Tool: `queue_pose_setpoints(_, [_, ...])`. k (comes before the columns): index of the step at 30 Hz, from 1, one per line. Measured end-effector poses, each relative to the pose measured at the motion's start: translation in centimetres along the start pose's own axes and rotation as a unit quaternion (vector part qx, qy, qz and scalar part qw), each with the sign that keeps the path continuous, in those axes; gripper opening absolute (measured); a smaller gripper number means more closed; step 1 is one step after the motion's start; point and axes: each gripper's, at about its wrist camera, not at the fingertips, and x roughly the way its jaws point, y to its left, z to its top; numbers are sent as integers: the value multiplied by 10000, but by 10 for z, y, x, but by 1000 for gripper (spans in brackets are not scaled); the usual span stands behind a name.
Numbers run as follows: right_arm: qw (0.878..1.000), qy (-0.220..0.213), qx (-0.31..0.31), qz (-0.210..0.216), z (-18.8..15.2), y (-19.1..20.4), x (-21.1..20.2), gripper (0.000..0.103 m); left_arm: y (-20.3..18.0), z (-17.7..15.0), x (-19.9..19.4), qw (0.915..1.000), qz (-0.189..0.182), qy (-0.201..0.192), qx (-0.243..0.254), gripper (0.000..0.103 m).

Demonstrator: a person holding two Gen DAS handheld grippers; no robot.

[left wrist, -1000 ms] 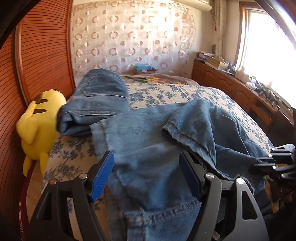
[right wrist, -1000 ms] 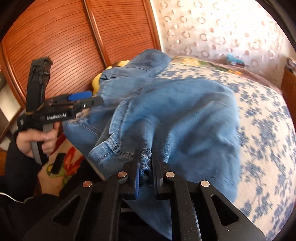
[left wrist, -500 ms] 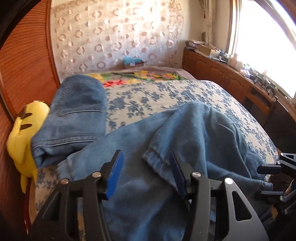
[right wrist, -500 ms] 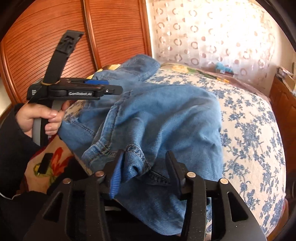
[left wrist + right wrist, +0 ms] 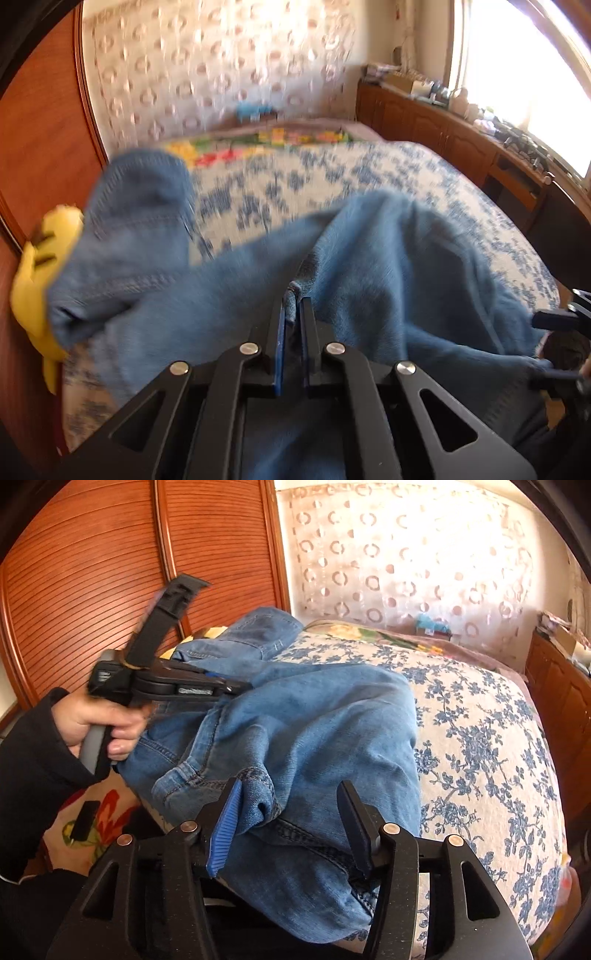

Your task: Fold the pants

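Blue jeans (image 5: 388,258) lie crumpled across the near side of a bed with a blue-flowered cover (image 5: 295,184). One end is bunched at the far left by the wall. My left gripper (image 5: 293,295) is shut on a raised fold of the denim. In the right wrist view a hand holds that left gripper (image 5: 240,686) over the jeans (image 5: 314,720) at the left. My right gripper (image 5: 289,784) has its jaws opening. A hemmed fold lies loose between them and rests against the blue left pad (image 5: 225,823).
A yellow plush toy (image 5: 37,266) sits between the bed and the slatted wooden wardrobe doors (image 5: 92,572) on the left. A low wooden cabinet (image 5: 461,136) with clutter runs under the bright window on the right. A flowered mat (image 5: 92,823) covers the floor.
My left gripper moved in over the jeans and shut on a fold of denim. My right gripper, earlier shut on the hem, has opened and let the cloth go.
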Motion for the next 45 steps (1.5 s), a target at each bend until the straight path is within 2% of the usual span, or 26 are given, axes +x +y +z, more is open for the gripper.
queue_pose_setpoints(5, [9996, -241, 135, -59, 3, -12, -12, 55, 20, 19, -62, 9975, -26, -679, -197, 2])
queue_pose_setpoints(8, [9991, -315, 225, -154, 5, -19, -16, 56, 37, 32, -91, 9949, 193, -970, -204, 2])
queue_pose_setpoints(10, [9988, -360, 281, -190, 7, -24, -20, 56, 54, 38, -101, 9936, 372, -1028, -276, 2])
queue_pose_setpoints(14, [9984, -381, 341, -249, 6, -30, -23, 56, 80, 33, -90, 9946, 579, -779, -360, 3])
queue_pose_setpoints(17, [9983, -348, 383, -284, 5, -34, -22, 56, 85, 23, -71, 9960, 630, -519, -358, 9])
queue_pose_setpoints(20, [9983, -316, 386, -312, 4, -34, -20, 56, 83, 13, -60, 9966, 573, -406, -430, 26])
queue_pose_setpoints(22, [9983, -294, 370, -333, 3, -35, -19, 56, 82, 4, -57, 9964, 576, -405, -479, 42])
queue_pose_setpoints(29, [9982, -202, 390, -398, 0, -36, -11, 57, 65, -22, -52, 9980, 354, -266, -460, 47])
queue_pose_setpoints(33, [9982, -175, 392, -427, -2, -37, -9, 57, 47, -42, -53, 9989, 151, -304, -333, 67])
queue_pose_setpoints(44, [9981, -94, 419, -436, -10, -39, -6, 58, 19, -82, -62, 9990, -105, -256, -363, 67])
queue_pose_setpoints(45, [9982, -98, 434, -395, -10, -39, -6, 58, 19, -84, -64, 9990, -105, -261, -360, 65])
